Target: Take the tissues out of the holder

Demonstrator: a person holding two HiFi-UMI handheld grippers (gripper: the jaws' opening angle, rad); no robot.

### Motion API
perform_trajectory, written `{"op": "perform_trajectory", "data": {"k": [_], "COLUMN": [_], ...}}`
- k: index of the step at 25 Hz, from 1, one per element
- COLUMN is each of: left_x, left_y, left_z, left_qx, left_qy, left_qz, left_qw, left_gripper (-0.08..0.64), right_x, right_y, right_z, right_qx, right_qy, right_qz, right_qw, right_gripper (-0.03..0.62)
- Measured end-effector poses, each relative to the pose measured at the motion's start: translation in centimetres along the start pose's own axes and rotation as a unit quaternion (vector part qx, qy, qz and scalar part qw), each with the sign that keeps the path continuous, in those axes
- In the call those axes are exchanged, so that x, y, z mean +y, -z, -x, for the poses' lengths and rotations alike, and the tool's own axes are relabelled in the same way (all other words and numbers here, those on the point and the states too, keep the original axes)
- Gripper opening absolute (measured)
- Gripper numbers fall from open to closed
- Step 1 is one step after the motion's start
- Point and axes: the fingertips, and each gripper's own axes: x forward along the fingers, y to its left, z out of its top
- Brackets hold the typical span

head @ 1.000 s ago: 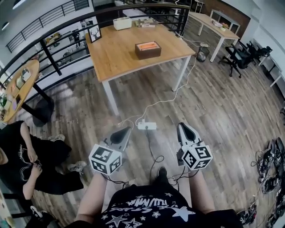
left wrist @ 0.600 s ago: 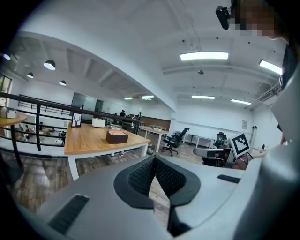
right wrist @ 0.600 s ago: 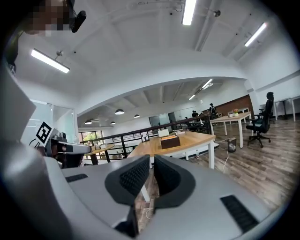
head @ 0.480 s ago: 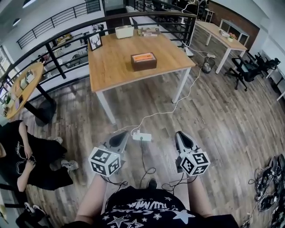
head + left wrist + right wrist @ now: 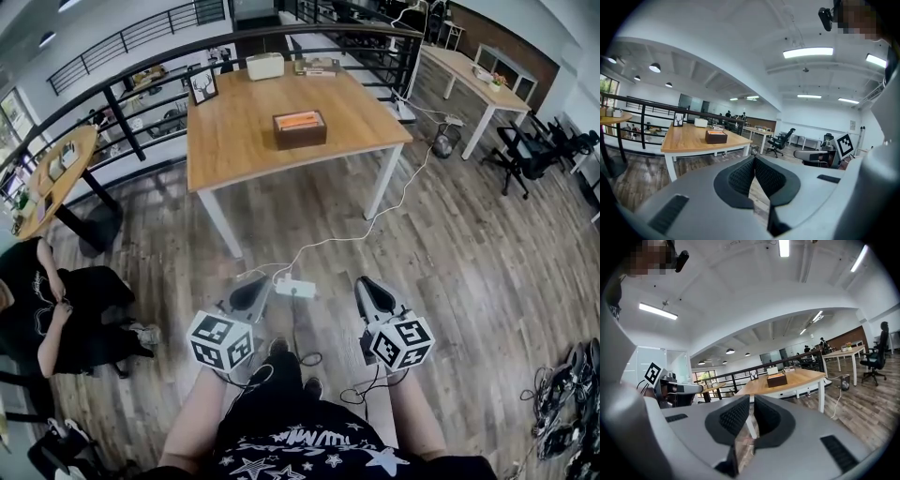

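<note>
The left gripper (image 5: 251,292) and the right gripper (image 5: 373,296) each have their jaws pressed together on nothing, side by side above the floor (image 5: 450,244). Well ahead, the holder (image 5: 300,131) stands on the table (image 5: 225,141), with the tissues (image 5: 299,119) inside it.

No word or number reads cleanly. At six o'clock in the head view, white lettering among stars crosses the black shirt (image 5: 298,439), too warped to spell. The cube (image 5: 220,340) on the left tool (image 5: 251,292) and the cube (image 5: 399,343) on the right tool (image 5: 373,292) bear black-and-white square markers, without letters.
</note>
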Motion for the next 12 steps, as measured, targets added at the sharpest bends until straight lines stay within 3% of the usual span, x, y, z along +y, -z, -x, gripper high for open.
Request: {"op": "perform_trajectory", "data": {"k": [7,12], "left_x": [1.4,5.3], "left_y": [-1.0,-2.2], "left_z": [-2.9,-7.4], "left_qx": [-0.008,-0.013], "left_qy": [0.004,0.003], "left_qz": [-0.015,0.007], "left_qw": [0.9999,0.9999], "left_gripper": [0.014,0.014], "right_x": [-2.6,-5.5], "right_y": [-1.4,-3.2], "right_z": [-2.7,-7.3], "right_qx": [0.002,0.008], "right_qy": [0.007,0.01], "right_qz": [0.015,0.031], "right_qw": [1.0,0.999], "right_gripper": [0.038,0.038]}}
